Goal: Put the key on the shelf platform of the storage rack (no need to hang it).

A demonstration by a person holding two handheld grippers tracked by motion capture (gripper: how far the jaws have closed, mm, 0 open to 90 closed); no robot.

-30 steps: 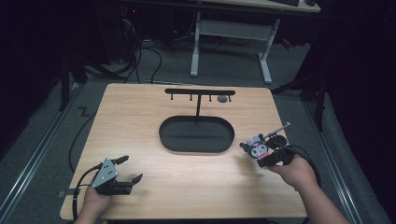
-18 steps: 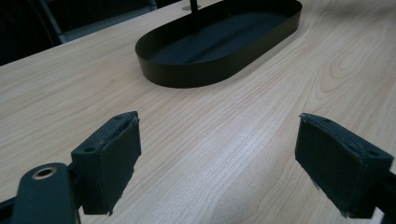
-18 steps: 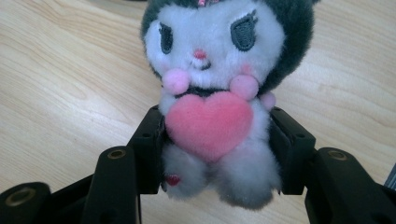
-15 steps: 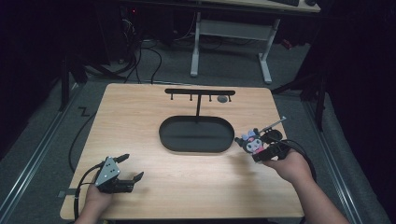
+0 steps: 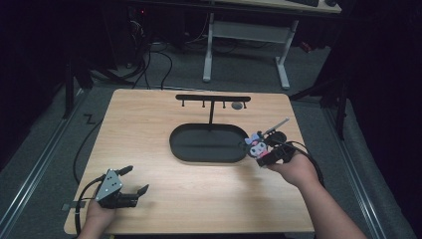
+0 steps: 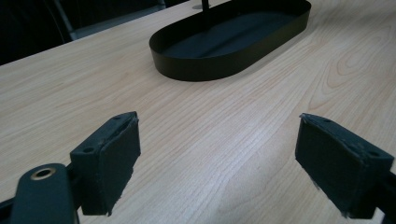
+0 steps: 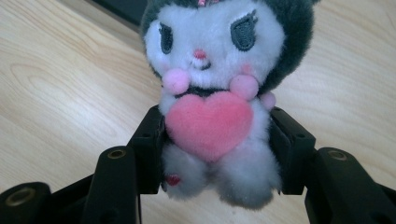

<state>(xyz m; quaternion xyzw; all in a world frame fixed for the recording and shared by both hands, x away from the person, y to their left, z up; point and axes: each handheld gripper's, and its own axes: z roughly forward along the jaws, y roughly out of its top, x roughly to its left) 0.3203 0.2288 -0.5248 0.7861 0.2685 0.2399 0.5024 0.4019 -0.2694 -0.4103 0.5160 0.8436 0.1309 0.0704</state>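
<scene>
High view: the black tray [image 5: 199, 152] sits mid tabletop [image 5: 149, 129] with just its stand pole in it. At 3 o'clock beside it, the right tool [image 5: 260, 151] squeezes a plush toy [image 5: 257, 146]. At 7 o'clock the left tool [image 5: 134, 180] is spread wide, holding nothing.

Oval tray [image 5: 209, 144] at the centre of the table [image 5: 149, 129], hook stand [image 5: 213, 99] rising from the tray's far side, plush toy [image 5: 257, 145] in the right tongs [image 5: 263, 152] just right of the tray, left tongs [image 5: 130, 180] near-left of the tray, well apart from it

No readable text, label or number anywhere — though distant background looks too dim.
</scene>
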